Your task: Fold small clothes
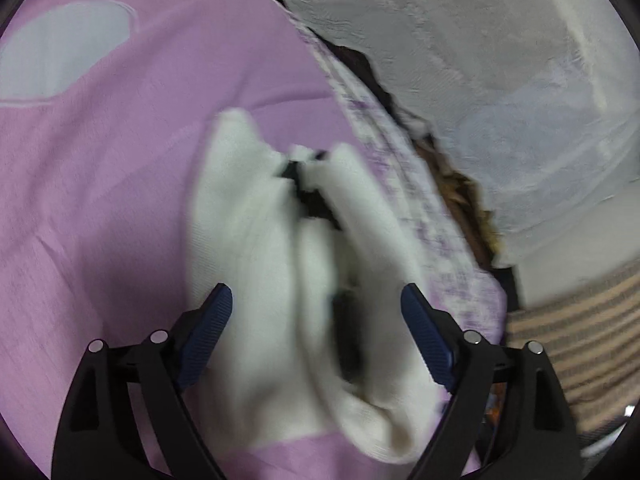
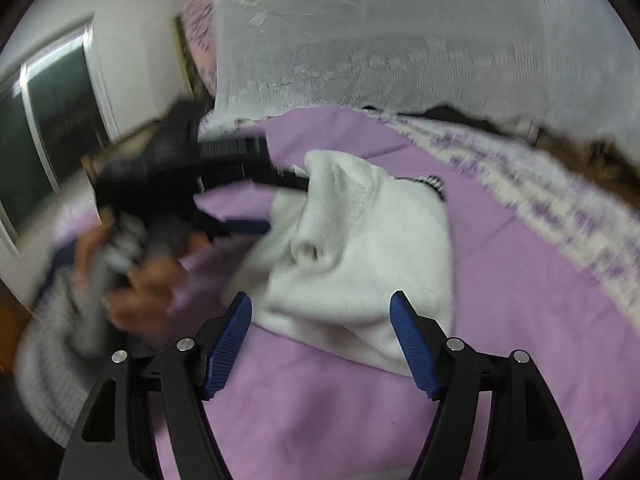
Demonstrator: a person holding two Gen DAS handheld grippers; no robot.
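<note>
A small white knitted garment with dark trim lies bunched on the purple bed sheet. My left gripper is open, its blue pads on either side of the cloth without pressing it. In the right wrist view the same white garment lies just ahead of my right gripper, which is open over the garment's near edge. The left gripper reaches in from the left, held by a person's hand, with its fingers at the garment's left side. Both views are blurred.
A white lace net hangs behind the bed. The sheet's patterned purple-and-white border runs along the far side. A grey knitted cloth lies at the left, a window beyond it. A striped rug covers the floor.
</note>
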